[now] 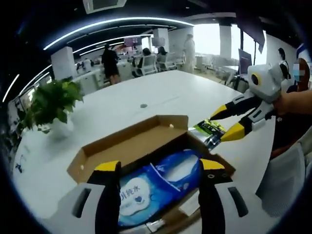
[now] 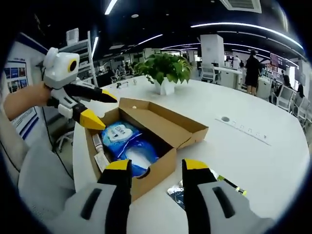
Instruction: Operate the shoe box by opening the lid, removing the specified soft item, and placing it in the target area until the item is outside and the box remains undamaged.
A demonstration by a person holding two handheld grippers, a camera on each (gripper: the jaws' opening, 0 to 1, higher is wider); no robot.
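Note:
The cardboard shoe box (image 1: 129,142) lies on the white table with its lid folded back flat. Inside it is a blue soft pack of wet wipes (image 1: 163,183). My left gripper (image 1: 160,168) is open, one jaw on either side of the pack; I cannot tell whether they touch it. The right gripper (image 1: 225,124) comes in from the right, open, by a dark green packet (image 1: 210,128) beside the box. In the right gripper view the box (image 2: 163,168) and the wipes (image 2: 127,146) lie ahead of my open right gripper (image 2: 156,168). The left gripper (image 2: 101,108) hovers open over the box's far end.
A potted plant (image 1: 51,105) (image 2: 163,68) stands on the table near the box. A silvery packet (image 2: 176,191) and a green wrapper (image 2: 229,184) lie beside the box's wall. A round grommet (image 1: 143,105) sits mid-table. Office chairs, desks and people are far behind.

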